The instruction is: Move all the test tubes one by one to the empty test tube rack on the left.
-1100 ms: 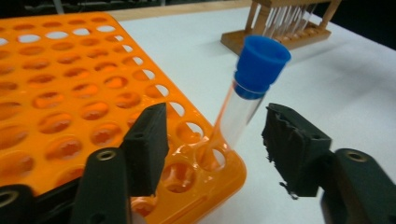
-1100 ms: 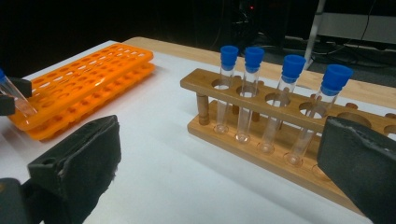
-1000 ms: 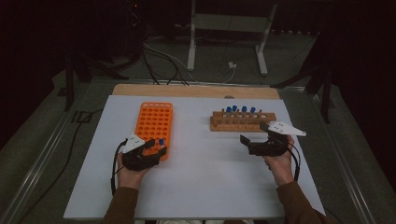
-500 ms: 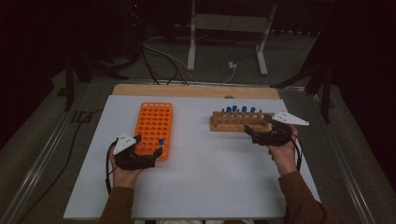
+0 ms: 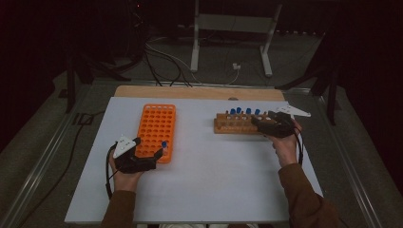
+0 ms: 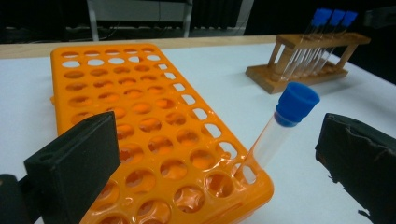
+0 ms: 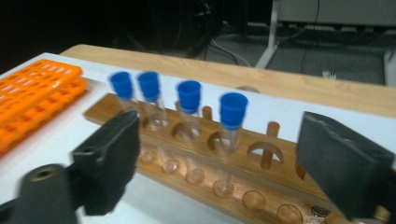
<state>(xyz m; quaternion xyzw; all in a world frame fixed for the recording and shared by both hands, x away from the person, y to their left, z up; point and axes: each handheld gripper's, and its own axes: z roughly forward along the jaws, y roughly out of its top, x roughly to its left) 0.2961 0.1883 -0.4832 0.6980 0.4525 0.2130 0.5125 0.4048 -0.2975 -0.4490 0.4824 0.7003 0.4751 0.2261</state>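
Observation:
An orange rack [image 5: 157, 124] lies on the left of the white table top. A single blue-capped tube [image 6: 280, 130] leans in its near right corner hole. My left gripper [image 5: 159, 150] is open, its jaws having just opened, and the tube stands free between them [image 6: 217, 154]. A wooden rack [image 5: 234, 124] on the right holds several blue-capped tubes [image 7: 232, 116]. My right gripper [image 5: 259, 123] sits at that rack's right end. It is open, its jaws have just been closing, and the nearest tube is between the pads [image 7: 226, 158] but untouched.
The white sheet [image 5: 214, 180] covers a wooden table whose bare strip [image 5: 199, 91] shows at the back. Cables and a metal stand [image 5: 228, 28] lie on the floor beyond. The wooden rack [image 7: 243, 149] has open holes at its right end. The orange rack [image 7: 37, 88] lies to its left.
My right hand has moved up and left to the wooden rack's right end, and its jaws have narrowed. The left gripper's jaws have spread apart around the tube in the orange rack.

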